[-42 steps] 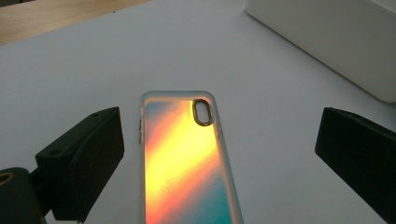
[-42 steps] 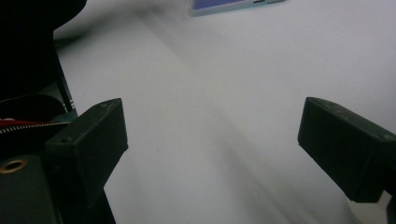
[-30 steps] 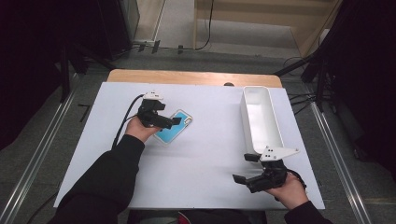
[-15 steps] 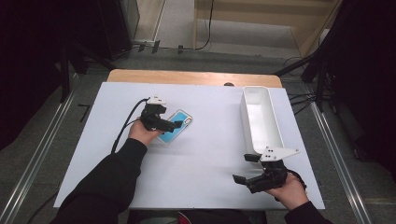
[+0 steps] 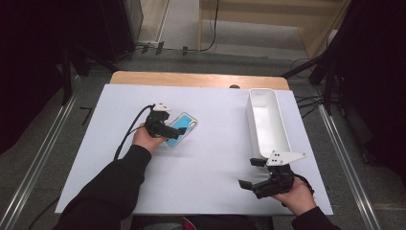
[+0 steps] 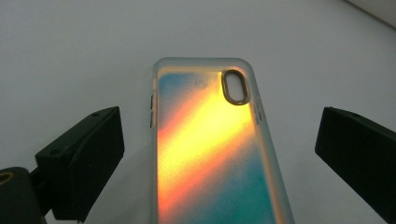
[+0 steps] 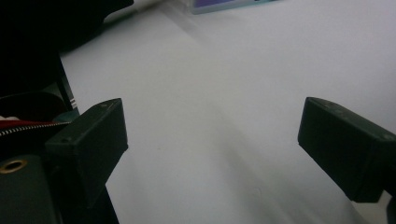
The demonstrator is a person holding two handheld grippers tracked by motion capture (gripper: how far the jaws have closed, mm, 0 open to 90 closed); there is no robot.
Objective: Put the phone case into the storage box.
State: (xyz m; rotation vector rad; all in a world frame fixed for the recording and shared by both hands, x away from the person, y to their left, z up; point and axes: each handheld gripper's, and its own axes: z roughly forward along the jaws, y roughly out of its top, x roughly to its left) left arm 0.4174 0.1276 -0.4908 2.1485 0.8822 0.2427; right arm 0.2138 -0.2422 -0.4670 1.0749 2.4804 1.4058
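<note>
A phone case (image 5: pixel 180 126) with a blue, orange and yellow sheen lies flat on the white table (image 5: pixel 206 172), left of centre. In the left gripper view the phone case (image 6: pixel 210 144) runs between the two wide-apart jaws, its camera cut-out at the far end. My left gripper (image 5: pixel 178 130) hovers over the case's near end, open, with a jaw on each side and no contact visible. My right gripper (image 5: pixel 249 173) rests low at the front right, open, with bare table between its jaws (image 7: pixel 210 140).
A long white bin (image 5: pixel 283 125) stands at the right, running front to back, just beyond my right gripper. A wooden strip (image 5: pixel 191 79) edges the table's far side. The person's dark sleeve (image 5: pixel 103 189) lies across the front left.
My left gripper has slid slightly forward and right along the phone case. The right gripper has stayed put.
</note>
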